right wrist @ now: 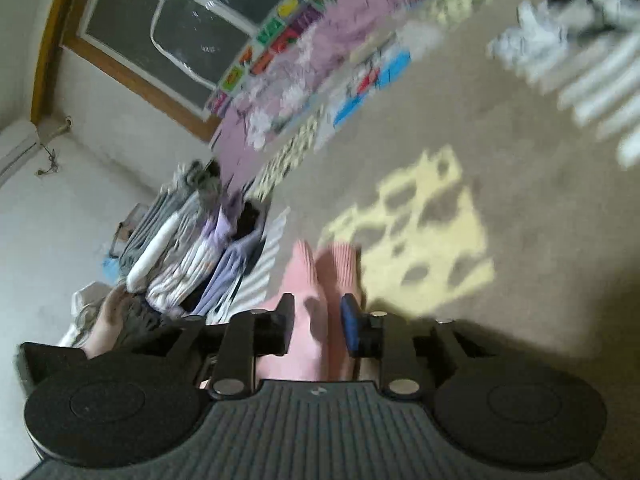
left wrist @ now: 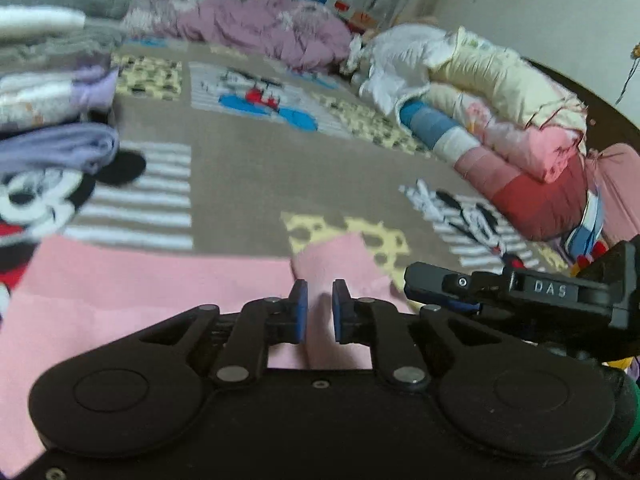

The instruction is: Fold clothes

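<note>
A pink garment (left wrist: 132, 300) lies spread on a brown cartoon-print blanket (left wrist: 248, 168). My left gripper (left wrist: 319, 310) is shut on a raised fold of the garment, and the pink cloth fills the gap between its blue pads. The right gripper (left wrist: 412, 284) sits just to its right, low over the blanket at the garment's edge. In the right wrist view, my right gripper (right wrist: 318, 320) holds the garment's ribbed pink cuff (right wrist: 336, 264), which sticks out past the fingertips over a yellow patch of the blanket (right wrist: 420, 240).
A stack of folded clothes (left wrist: 52, 80) stands at the left, also seen as the stack (right wrist: 188, 252). Loose clothes are heaped at the right (left wrist: 504, 120). A purple quilt (left wrist: 260, 28) lies at the back. A window (right wrist: 172, 32) is on the wall.
</note>
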A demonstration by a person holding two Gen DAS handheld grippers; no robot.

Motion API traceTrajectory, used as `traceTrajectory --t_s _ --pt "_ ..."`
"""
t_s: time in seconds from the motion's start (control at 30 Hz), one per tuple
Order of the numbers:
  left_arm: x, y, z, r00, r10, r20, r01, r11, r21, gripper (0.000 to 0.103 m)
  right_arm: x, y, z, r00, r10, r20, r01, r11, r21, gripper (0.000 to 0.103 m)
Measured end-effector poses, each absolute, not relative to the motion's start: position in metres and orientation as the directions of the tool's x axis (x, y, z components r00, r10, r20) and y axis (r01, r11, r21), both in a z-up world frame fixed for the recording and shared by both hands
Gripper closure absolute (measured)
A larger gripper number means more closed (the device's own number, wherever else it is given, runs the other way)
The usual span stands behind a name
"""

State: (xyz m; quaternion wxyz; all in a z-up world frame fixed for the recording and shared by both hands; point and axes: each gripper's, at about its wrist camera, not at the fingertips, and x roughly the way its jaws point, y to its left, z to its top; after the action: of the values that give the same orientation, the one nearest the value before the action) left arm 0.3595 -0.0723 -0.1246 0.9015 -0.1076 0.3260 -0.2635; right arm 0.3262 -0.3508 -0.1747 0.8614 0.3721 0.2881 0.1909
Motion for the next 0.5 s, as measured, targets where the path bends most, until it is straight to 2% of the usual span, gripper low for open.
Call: traceTrajectory --t_s 0.13,0.27,0.4,0.5 --pt "0.382 -0.079 -0.128 0.634 -0.525 -0.567 0.368 0.85 -0.376 0.094 0.342 -0.343 -0.16 0.757 0.538 -0.371 -0.177 0.715 0.676 0.075" --pt "0.401 -0.066 -0.148 0.581 -0.564 -0.587 0.272 0.814 -0.513 0.094 0.354 -0.335 -0.163 0.732 0.542 -0.414 -0.181 0.74 0.648 0.075" --pt "0.401 -0.057 -0.155 0.572 -0.613 -0.545 0.225 0.756 -0.615 0.094 0.365 -0.339 -0.176 0.725 0.555 -0.407 -0.155 0.708 0.689 0.076" --pt "0.4 -0.05 -0.158 0.571 -0.647 -0.505 0.194 0.705 -0.683 0.093 0.366 -0.343 -0.185 0.726 0.526 -0.444 -0.1 0.719 0.688 0.076"
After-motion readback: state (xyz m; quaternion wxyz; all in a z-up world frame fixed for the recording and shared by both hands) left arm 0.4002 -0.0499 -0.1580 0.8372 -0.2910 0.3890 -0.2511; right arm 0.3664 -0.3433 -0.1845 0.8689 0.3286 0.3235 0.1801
